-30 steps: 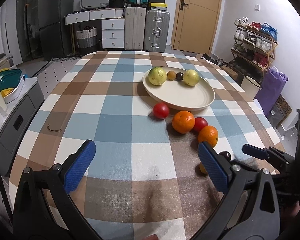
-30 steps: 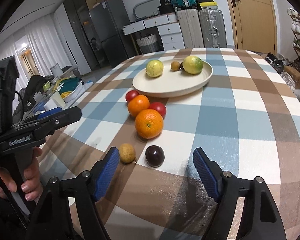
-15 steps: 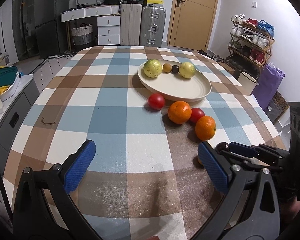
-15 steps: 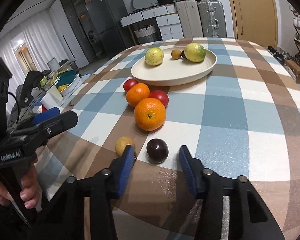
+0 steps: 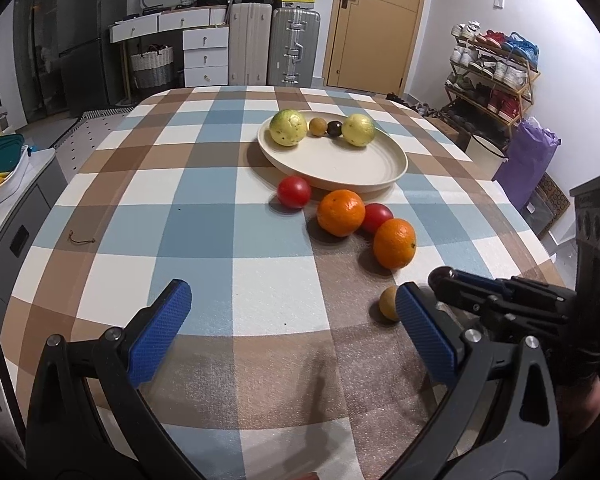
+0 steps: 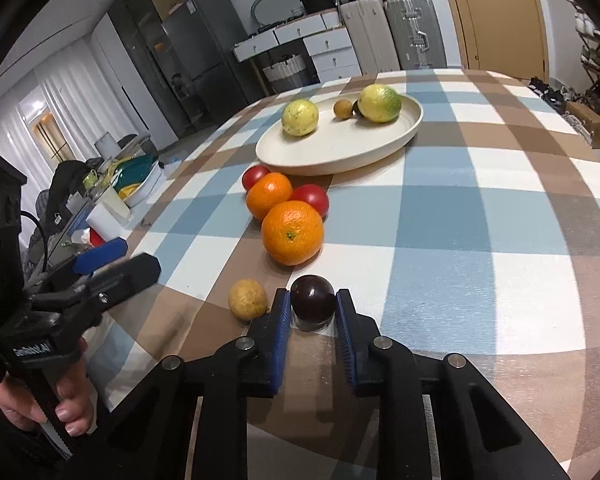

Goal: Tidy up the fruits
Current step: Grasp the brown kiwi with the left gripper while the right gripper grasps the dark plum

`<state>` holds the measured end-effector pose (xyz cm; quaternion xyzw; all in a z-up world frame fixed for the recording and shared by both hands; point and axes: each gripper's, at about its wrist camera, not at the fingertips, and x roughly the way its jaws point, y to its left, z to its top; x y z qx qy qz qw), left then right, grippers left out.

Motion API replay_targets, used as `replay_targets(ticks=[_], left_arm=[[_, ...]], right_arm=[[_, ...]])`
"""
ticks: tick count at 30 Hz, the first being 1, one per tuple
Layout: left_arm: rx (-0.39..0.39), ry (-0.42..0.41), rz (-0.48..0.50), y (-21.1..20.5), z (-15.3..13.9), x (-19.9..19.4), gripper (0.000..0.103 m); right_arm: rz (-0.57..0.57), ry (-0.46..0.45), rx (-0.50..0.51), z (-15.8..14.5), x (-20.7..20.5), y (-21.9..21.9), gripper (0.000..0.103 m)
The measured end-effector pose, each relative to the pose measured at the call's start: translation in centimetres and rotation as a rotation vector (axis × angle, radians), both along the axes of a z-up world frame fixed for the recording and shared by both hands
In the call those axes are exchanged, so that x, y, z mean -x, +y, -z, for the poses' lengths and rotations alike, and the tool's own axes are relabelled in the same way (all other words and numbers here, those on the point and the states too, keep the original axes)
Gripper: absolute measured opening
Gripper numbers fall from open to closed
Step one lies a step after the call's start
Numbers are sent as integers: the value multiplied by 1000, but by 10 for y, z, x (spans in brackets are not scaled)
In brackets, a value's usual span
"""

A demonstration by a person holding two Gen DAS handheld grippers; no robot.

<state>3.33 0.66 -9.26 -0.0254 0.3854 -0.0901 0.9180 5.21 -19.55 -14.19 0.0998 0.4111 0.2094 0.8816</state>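
My right gripper [image 6: 313, 306] is shut on a dark purple fruit [image 6: 313, 302] resting on the checked tablecloth. A small tan fruit [image 6: 247, 299] lies just left of it. Two oranges [image 6: 292, 232] [image 6: 269, 195] and two red tomatoes [image 6: 311, 198] [image 6: 254, 176] lie between it and the cream plate [image 6: 364, 151]. The plate holds two yellow-green fruits [image 6: 299, 117] [image 6: 379, 103], a small tan fruit and a dark one. My left gripper [image 5: 292, 326] is open and empty above the near table edge; the tan fruit [image 5: 389, 308] sits by its right finger [image 5: 424, 332].
The table edge runs close on the right in the left wrist view, with a shoe rack [image 5: 492, 68] and purple bag [image 5: 530, 160] beyond. Suitcases [image 5: 272, 44] and drawers stand behind the table. A side counter with dishes [image 5: 4, 168] is on the left.
My right gripper moved forward and closed its fingers around the dark purple fruit. The left gripper stayed open and shifted slightly.
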Motion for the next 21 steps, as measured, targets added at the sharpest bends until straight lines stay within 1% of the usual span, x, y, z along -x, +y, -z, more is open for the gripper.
replay_targets(ticks=[3, 6, 11, 12, 14, 16, 21], left_arm=[[4, 15, 15, -5, 2, 0, 102], [4, 31, 38, -11, 5, 0, 102], [-14, 59, 75, -24, 13, -3, 102], [-21, 59, 77, -27, 15, -4, 102], [-35, 59, 82, -31, 17, -5, 102], [-42, 61, 90, -36, 20, -7, 102], [-60, 65, 107, -44, 23, -13, 101]], right_arm=[[3, -14, -14, -4, 3, -5, 23], [-2, -7, -22, -6, 4, -7, 23], [5, -24, -42, -9, 9, -12, 23], [5, -27, -38, -10, 10, -12, 23], [2, -50, 6, -12, 13, -10, 23], [-15, -63, 28, -12, 16, -8, 23], [-27, -76, 37, -10, 20, -8, 23]])
